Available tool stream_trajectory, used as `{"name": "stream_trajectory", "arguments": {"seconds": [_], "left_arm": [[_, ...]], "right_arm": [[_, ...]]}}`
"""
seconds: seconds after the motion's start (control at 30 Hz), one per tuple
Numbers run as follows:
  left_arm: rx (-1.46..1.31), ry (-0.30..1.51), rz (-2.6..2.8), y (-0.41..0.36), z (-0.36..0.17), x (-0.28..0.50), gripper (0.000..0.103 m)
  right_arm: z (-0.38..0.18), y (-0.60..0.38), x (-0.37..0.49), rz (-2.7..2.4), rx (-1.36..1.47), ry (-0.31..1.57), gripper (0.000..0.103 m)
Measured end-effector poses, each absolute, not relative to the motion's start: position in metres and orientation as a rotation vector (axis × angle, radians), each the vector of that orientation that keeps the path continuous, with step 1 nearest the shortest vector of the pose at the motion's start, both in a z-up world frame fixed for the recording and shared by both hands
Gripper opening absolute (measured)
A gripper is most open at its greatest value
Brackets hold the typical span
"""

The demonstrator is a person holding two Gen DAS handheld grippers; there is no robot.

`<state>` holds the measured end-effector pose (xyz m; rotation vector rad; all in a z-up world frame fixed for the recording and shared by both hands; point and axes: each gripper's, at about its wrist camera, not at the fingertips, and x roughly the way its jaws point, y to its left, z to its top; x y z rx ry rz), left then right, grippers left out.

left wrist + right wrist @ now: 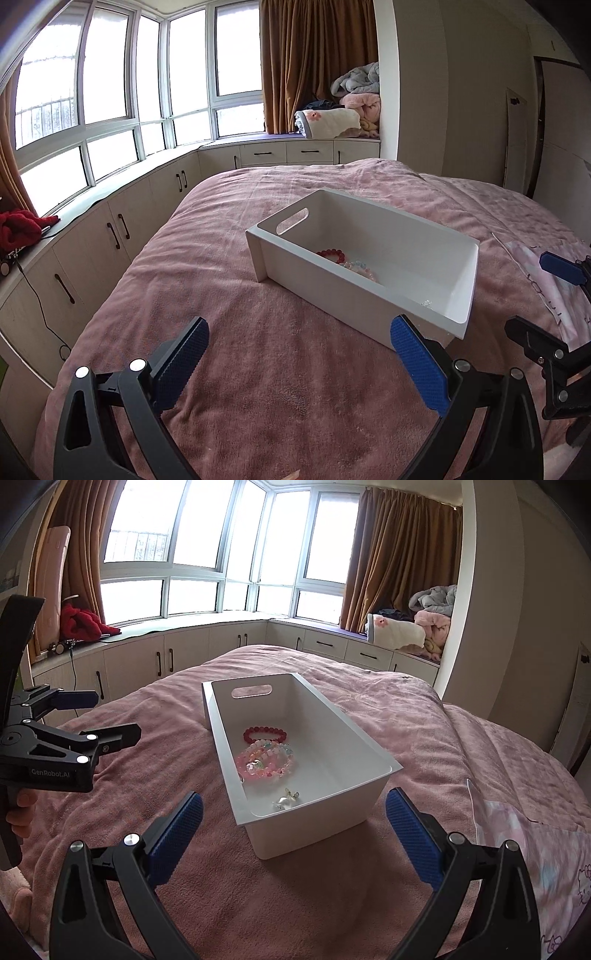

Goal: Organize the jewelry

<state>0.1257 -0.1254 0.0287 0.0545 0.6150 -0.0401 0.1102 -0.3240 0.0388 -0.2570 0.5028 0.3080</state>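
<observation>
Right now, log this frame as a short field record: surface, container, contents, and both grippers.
surface: pink blanket on a bed
container: white bin, upright, with a handle slot
contents: red bead bracelet, pink and pastel bead bracelets, small silvery piece
left gripper: open, empty
right gripper: open, empty, facing the bin

Partly hidden, partly too small

Bracelets (347,264) half masked behind near wall of white bin (325,284); small silvery piece (286,799) too tiny to identify; pillowcase (546,871) cropped at frame edge.
</observation>
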Motion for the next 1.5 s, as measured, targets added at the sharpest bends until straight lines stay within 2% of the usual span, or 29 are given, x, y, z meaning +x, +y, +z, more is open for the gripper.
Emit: {"name": "stream_trajectory", "arguments": {"seconds": [0.6, 1.5], "left_arm": [[0.050, 0.631, -0.016, -0.137, 0.005, 0.133, 0.099], [0.071, 0.588, -0.006, -0.141, -0.002, 0.126, 0.099]], "right_arm": [[0.008, -0.322, 0.127, 0.335, -0.242, 0.528, 0.098], [0.009, -0.325, 0.125, 0.348, -0.220, 0.528, 0.098]]}}
